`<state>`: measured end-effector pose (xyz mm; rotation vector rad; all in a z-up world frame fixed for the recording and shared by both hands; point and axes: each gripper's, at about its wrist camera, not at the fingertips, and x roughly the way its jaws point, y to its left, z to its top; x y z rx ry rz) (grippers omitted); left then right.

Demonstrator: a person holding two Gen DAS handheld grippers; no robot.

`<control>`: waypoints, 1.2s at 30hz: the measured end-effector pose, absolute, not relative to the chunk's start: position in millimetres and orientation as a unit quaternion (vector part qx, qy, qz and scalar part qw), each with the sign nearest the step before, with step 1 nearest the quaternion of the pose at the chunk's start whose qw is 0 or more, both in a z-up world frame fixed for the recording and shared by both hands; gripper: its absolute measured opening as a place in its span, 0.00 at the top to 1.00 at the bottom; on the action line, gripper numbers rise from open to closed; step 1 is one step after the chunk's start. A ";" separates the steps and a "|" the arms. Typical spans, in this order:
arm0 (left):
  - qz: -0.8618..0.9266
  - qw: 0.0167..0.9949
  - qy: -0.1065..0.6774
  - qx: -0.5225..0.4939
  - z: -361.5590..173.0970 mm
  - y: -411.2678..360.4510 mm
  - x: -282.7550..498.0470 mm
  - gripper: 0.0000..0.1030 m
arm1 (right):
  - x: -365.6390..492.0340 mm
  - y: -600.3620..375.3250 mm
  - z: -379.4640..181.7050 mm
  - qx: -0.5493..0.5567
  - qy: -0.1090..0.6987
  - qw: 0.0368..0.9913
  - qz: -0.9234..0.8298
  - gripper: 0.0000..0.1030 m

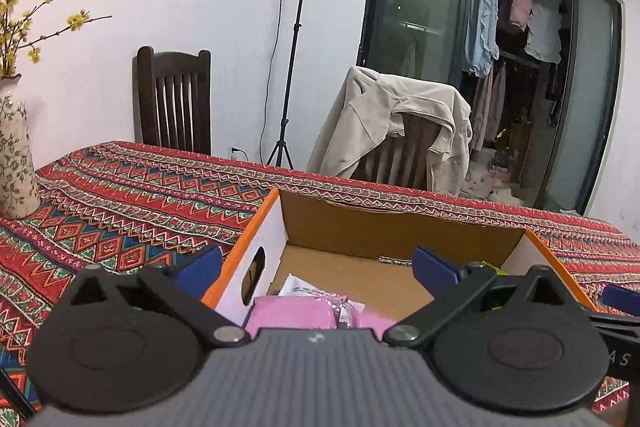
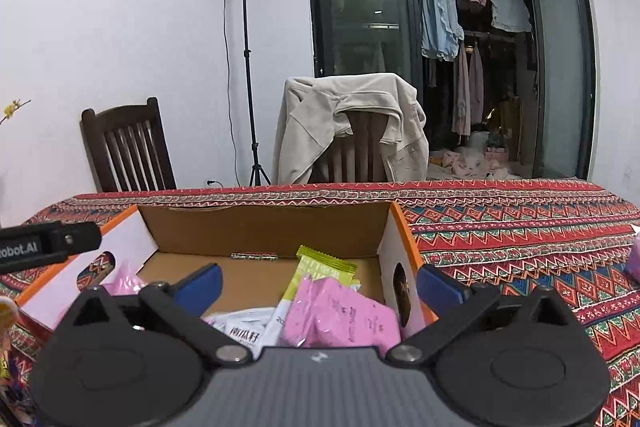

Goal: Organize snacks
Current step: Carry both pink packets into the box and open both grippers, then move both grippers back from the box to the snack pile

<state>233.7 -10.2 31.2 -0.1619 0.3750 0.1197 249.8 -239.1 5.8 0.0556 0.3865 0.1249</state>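
An open cardboard box with orange rims (image 1: 256,223) (image 2: 400,223) stands on the patterned tablecloth. Inside lie pink snack packets (image 1: 292,313) (image 2: 344,319), a white packet (image 2: 244,331) and a yellow-green packet (image 2: 324,267). My left gripper (image 1: 318,269) is open and empty, with its fingers astride the box's left wall. My right gripper (image 2: 320,285) is open and empty, with its fingers astride the box's right wall, above the packets. The left gripper's body (image 2: 44,245) shows at the left edge of the right wrist view.
A flowered vase with yellow blossoms (image 1: 14,155) stands at the table's left. Two wooden chairs (image 1: 174,103) (image 2: 128,147) stand behind the table, one draped with a beige jacket (image 1: 392,123). A light stand (image 2: 246,67) stands by the wall. A purple packet (image 2: 634,259) lies at the right edge.
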 end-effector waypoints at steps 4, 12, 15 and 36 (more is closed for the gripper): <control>0.058 0.978 0.185 -0.080 32.7 -9.5 231.1 0.00 | 246.9 -240.2 6.3 0.029 0.190 0.979 0.064 0.00; 0.056 0.979 0.183 -0.070 35.2 -15.6 226.9 0.00 | 240.9 -243.9 12.9 0.036 0.180 0.982 0.056 0.00; 0.058 0.979 0.182 -0.069 38.7 -16.2 223.9 0.00 | 237.3 -247.1 18.1 0.043 0.176 0.982 0.056 0.00; 0.033 0.967 0.239 -0.079 46.5 -11.3 160.3 0.00 | 167.4 -271.7 23.8 -0.014 0.246 0.965 0.084 0.00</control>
